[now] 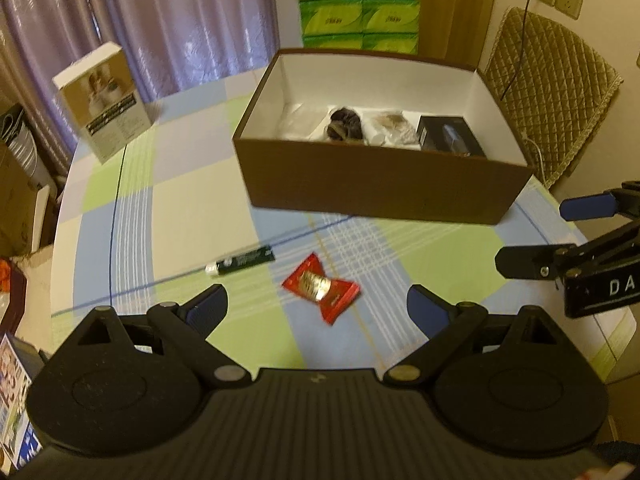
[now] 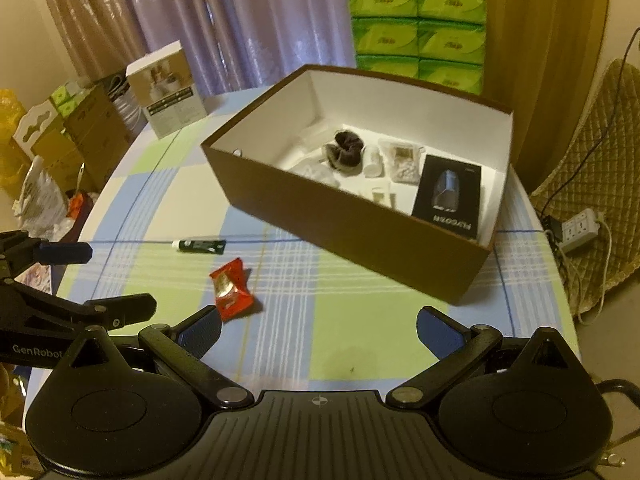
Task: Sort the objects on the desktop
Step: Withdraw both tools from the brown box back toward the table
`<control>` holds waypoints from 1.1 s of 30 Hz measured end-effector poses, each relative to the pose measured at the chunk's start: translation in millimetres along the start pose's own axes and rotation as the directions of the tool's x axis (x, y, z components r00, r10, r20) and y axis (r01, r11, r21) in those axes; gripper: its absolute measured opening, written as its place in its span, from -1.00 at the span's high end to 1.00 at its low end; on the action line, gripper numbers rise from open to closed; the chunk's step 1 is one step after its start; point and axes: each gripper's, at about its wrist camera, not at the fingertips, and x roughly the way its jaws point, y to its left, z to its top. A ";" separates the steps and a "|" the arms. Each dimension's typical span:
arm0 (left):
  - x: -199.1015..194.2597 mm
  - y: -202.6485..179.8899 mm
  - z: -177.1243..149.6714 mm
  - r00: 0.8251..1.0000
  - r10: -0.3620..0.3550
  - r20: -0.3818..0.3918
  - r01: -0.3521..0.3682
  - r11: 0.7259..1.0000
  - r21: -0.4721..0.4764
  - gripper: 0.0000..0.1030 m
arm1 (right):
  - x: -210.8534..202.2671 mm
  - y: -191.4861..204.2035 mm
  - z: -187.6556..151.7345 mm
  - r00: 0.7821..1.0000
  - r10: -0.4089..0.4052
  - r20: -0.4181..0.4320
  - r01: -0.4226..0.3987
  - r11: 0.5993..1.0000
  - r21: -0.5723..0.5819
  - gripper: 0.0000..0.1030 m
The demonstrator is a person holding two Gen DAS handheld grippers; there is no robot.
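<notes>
Spread wide and empty, my left gripper (image 1: 316, 308) frames the red packet (image 1: 321, 289) at lower centre; slippery foil could skid away from closing fingers.

Glossy red foil wrapper (image 1: 321, 288), matt brown cardboard box (image 1: 380, 184), smooth checked tablecloth (image 1: 192, 208), quilted fabric chair cover (image 1: 548, 80)

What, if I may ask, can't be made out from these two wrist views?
- Brown box: in the left wrist view its near wall hides the floor's front strip.
- Dark tube: lettering too small in both.
- Red packet: label blurred.
- Person: outside both views.
</notes>
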 end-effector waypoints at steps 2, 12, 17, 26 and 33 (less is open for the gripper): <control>0.5 2.4 -5.9 1.000 0.005 -0.013 -0.005 1.000 -0.011 -0.84 | 2.4 2.4 -2.2 1.000 0.006 -0.011 -0.006 1.000 -0.007 -0.96; 5.9 18.2 -29.4 0.997 0.035 -0.068 -0.040 0.997 -0.064 -0.84 | 21.4 17.8 -12.1 0.998 0.036 -0.058 -0.038 0.999 -0.032 -0.96; 10.1 29.7 -37.5 0.993 0.067 -0.094 -0.075 0.994 -0.085 -0.84 | 34.1 24.6 -16.3 0.996 0.053 -0.077 -0.057 0.998 -0.041 -0.96; 18.6 48.8 -45.8 0.987 0.099 -0.126 -0.115 0.986 -0.124 -0.84 | 58.3 39.7 -19.9 0.992 0.094 -0.087 -0.100 0.992 -0.076 -0.96; 31.6 66.0 -50.7 0.981 0.124 -0.146 -0.146 0.978 -0.152 -0.84 | 83.5 47.6 -25.2 0.990 0.114 -0.087 -0.122 0.987 -0.104 -0.96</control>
